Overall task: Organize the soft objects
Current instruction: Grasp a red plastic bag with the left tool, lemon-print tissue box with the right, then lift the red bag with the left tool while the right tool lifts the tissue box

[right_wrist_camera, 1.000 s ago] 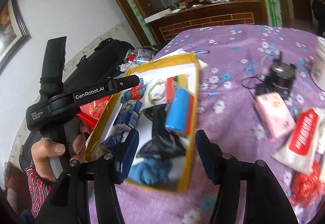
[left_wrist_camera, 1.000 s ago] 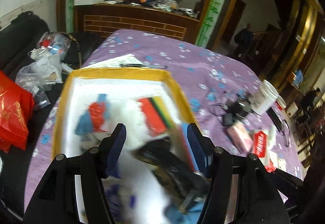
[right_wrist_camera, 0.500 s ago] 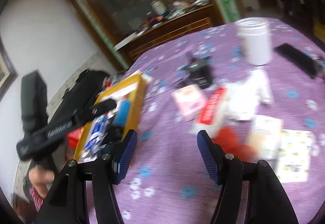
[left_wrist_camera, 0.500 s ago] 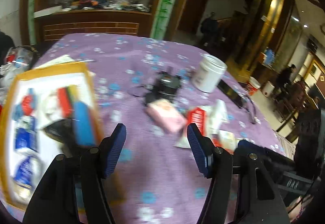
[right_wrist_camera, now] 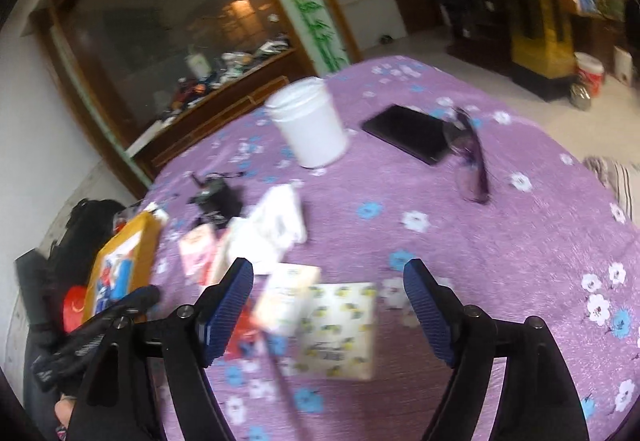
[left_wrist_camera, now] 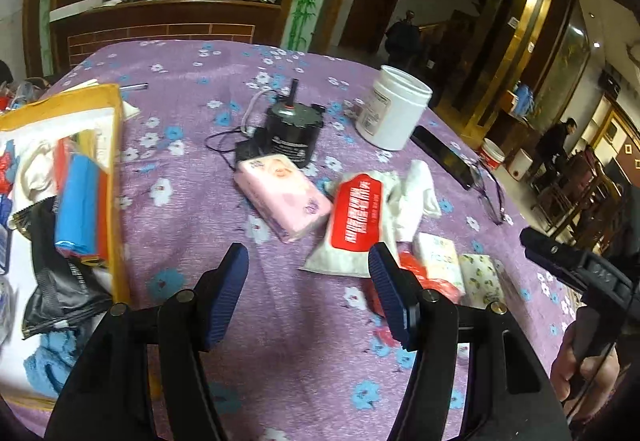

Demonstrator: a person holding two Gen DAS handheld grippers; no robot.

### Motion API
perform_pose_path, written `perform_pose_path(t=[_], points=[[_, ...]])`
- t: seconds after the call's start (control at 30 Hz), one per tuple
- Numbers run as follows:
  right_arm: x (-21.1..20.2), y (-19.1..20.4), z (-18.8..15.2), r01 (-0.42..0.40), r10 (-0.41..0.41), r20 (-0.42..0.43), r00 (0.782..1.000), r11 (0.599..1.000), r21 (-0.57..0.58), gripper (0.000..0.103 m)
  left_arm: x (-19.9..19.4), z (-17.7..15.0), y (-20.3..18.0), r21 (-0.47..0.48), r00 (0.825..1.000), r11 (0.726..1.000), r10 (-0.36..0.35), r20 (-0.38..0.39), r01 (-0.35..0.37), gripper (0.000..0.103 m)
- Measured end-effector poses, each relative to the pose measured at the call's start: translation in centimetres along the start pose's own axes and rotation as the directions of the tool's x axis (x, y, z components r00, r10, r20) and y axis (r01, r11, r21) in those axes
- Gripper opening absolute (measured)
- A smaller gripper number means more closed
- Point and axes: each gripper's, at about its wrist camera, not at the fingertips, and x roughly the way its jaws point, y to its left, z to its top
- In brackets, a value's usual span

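Soft packs lie on the purple flowered tablecloth [left_wrist_camera: 280, 341]: a pink tissue pack [left_wrist_camera: 282, 197], a red-and-white wipes pack [left_wrist_camera: 354, 221], a white cloth [left_wrist_camera: 416, 197], a small white pack [left_wrist_camera: 438, 261] and a lemon-print pack [right_wrist_camera: 340, 325]. A yellow-rimmed box [left_wrist_camera: 114, 145] at left holds several soft items, among them a blue roll [left_wrist_camera: 76, 209]. My left gripper [left_wrist_camera: 308, 293] is open and empty, above the cloth just short of the wipes pack. My right gripper [right_wrist_camera: 328, 309] is open and empty, over the lemon-print pack.
A black motor with cable [left_wrist_camera: 294, 129], a white jar [left_wrist_camera: 394, 107], a dark phone [right_wrist_camera: 406, 133] and glasses [right_wrist_camera: 472, 161] lie farther back on the table. The box also shows at the left in the right wrist view [right_wrist_camera: 120, 265].
Both grippers swung right, away from the yellow box and over to the loose packs on the cloth. Both stay open and empty.
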Motion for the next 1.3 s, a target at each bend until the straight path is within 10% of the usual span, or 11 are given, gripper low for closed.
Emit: perform_pose_path(t=[0.4, 0.53, 0.73, 1.17, 1.3], points=[[4.9, 3.7, -3.6, 0.108, -0.147, -0.169, 0.975, 0.969, -0.222, 0.08, 0.1, -0.2, -0.3, 0.002, 0.999, 0.999, -0.05, -0.021, 0.05, 0.061], [4.7, 3.1, -4.7, 0.143, -0.189, -0.154, 0.97, 0.953, -0.268, 0.054, 0.4, -0.7, -1.6, 0.046, 0.993, 0.994, -0.098, -0.06, 0.101, 0.061], [2.1, -1.3, -3.5, 0.063, -0.071, -0.073, 0.995, 0.993, -0.1, 0.053, 0.5, -1.6, -4.4, 0.084, 0.971, 0.978, -0.174, -0.165, 0.189, 0.061], [2.0, -2.4, -3.0, -0.071, 0.068, -0.08, 0.994, 0.997, -0.03, 0.054, 4.6, -2.2, -10.0, 0.191, 0.979, 0.981, 0.048, -0.2, -0.009, 0.061], [2.1, -2.3, -3.0, -0.08, 0.078, -0.074, 0.994, 0.996, -0.027, 0.054, 6.1, -2.7, -8.9, 0.183, 0.98, 0.983, 0.047, -0.195, -0.011, 0.045]])
